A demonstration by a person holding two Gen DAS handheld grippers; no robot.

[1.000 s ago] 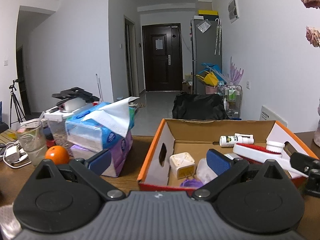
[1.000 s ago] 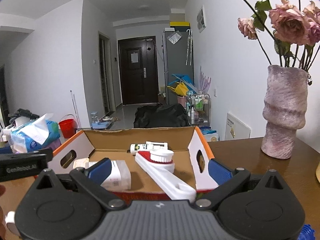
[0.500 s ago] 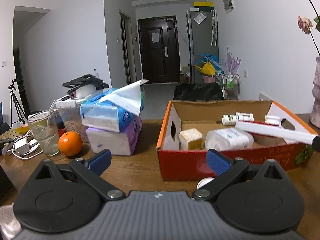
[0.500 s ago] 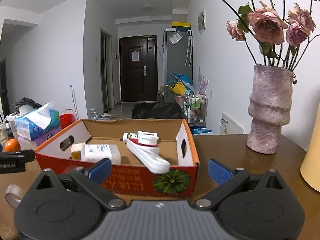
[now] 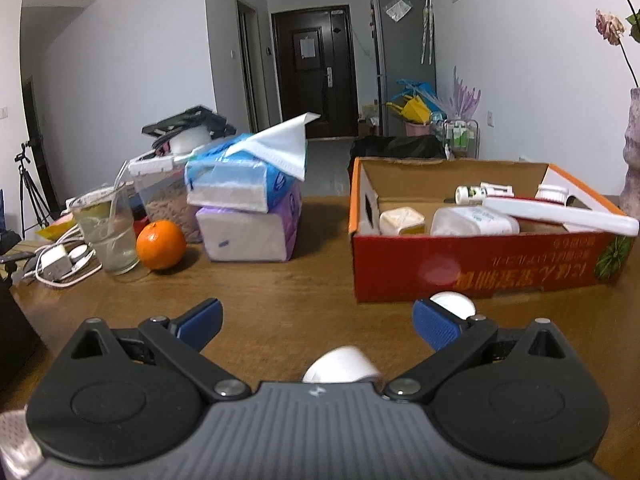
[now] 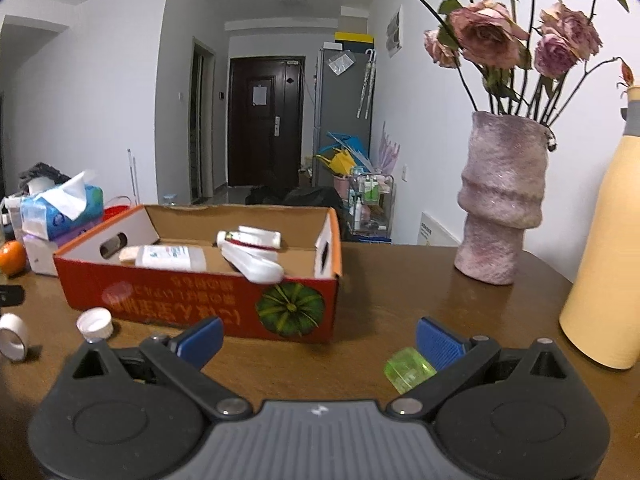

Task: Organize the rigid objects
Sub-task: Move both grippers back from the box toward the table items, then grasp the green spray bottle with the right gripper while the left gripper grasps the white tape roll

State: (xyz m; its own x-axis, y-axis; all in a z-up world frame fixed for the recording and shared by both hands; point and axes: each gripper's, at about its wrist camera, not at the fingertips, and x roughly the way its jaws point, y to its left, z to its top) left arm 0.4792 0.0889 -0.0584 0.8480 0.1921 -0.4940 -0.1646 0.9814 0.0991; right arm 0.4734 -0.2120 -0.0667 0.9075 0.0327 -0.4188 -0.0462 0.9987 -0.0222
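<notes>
A red cardboard box (image 5: 480, 272) (image 6: 180, 304) stands on the wooden table, holding a white brush (image 5: 560, 218) (image 6: 256, 266) that sticks out over its front wall, a white bottle (image 5: 474, 220) (image 6: 170, 257), a small white jar (image 5: 401, 220) and a tube (image 6: 248, 237). My left gripper (image 5: 318, 320) hangs open in front of the box, a white tape roll (image 5: 340, 366) (image 6: 12, 336) low between its fingers and a white cap (image 5: 452, 304) (image 6: 95, 323) behind its right finger. My right gripper (image 6: 320, 340) is open and empty, a green translucent piece (image 6: 406, 368) beside its right finger.
Left of the box are stacked tissue packs (image 5: 248, 208), an orange (image 5: 161, 245), a glass of water (image 5: 108, 236) and chargers with cables (image 5: 60, 260). To the right stand a purple vase of roses (image 6: 500, 208) and a tall yellow bottle (image 6: 604, 260).
Both grippers have drawn back from over the box toward the near side of the table. The box now sits farther ahead, and the cap, tape roll and green piece have come into view.
</notes>
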